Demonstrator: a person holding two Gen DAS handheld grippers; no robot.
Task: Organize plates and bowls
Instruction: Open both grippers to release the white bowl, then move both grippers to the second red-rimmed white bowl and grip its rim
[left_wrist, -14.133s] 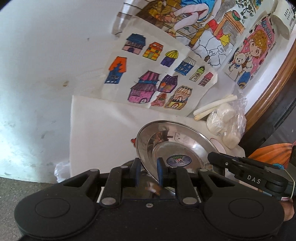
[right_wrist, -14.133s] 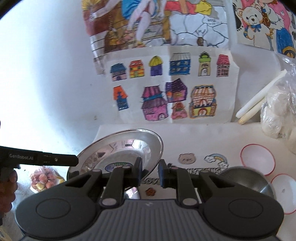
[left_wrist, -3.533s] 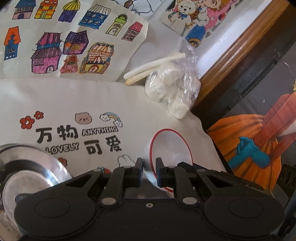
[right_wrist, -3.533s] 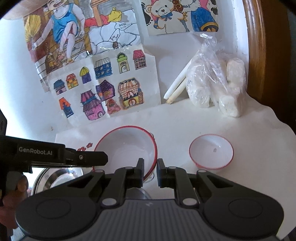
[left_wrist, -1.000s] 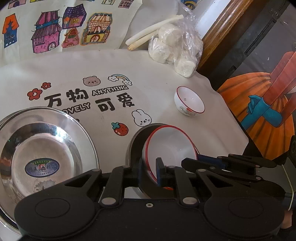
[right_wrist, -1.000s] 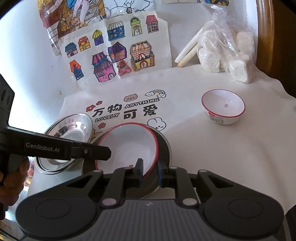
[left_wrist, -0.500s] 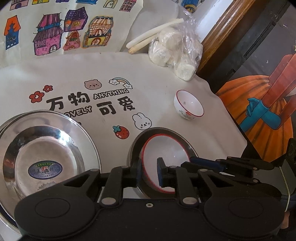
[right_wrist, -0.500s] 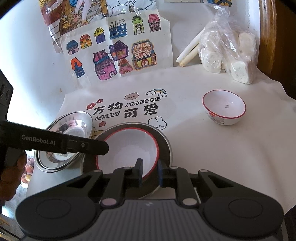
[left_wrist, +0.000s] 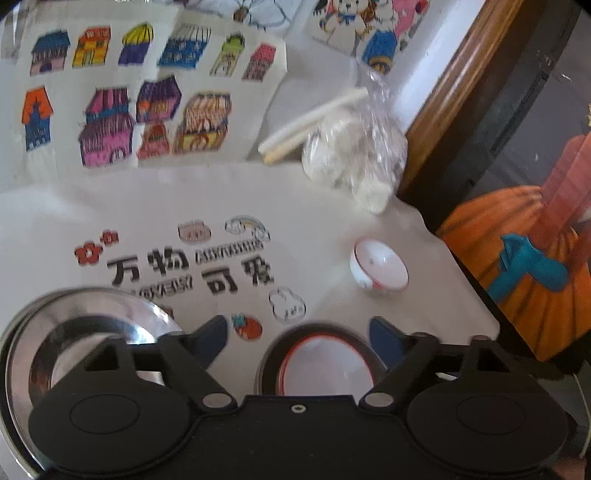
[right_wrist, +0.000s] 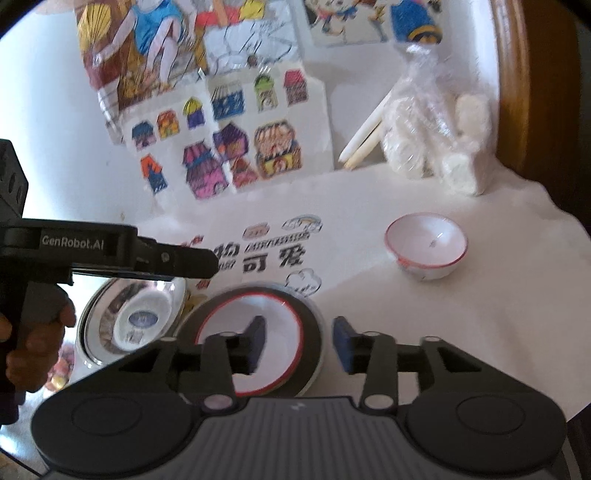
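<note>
A large white bowl with a red rim (right_wrist: 255, 332) sits nested inside a steel bowl (right_wrist: 314, 314) on the printed cloth; it also shows in the left wrist view (left_wrist: 325, 369). A steel plate (left_wrist: 88, 332) lies to its left, also in the right wrist view (right_wrist: 144, 317). A small white red-rimmed bowl (left_wrist: 380, 269) stands alone to the right, seen too in the right wrist view (right_wrist: 426, 251). My left gripper (left_wrist: 299, 339) is open and empty just above the nested bowls. My right gripper (right_wrist: 299, 343) is open and empty over the nested bowls' right rim.
A plastic bag of white lumps (left_wrist: 354, 158) and two pale sticks (left_wrist: 310, 125) lie at the back right by the wooden frame (left_wrist: 454, 85). Coloured drawings (left_wrist: 129, 107) lean on the wall behind. The cloth's edge (right_wrist: 554, 332) drops off on the right.
Both grippers have opened and let go of the large red-rimmed bowl, which now rests in the steel bowl. Both have pulled back and tilted up a little.
</note>
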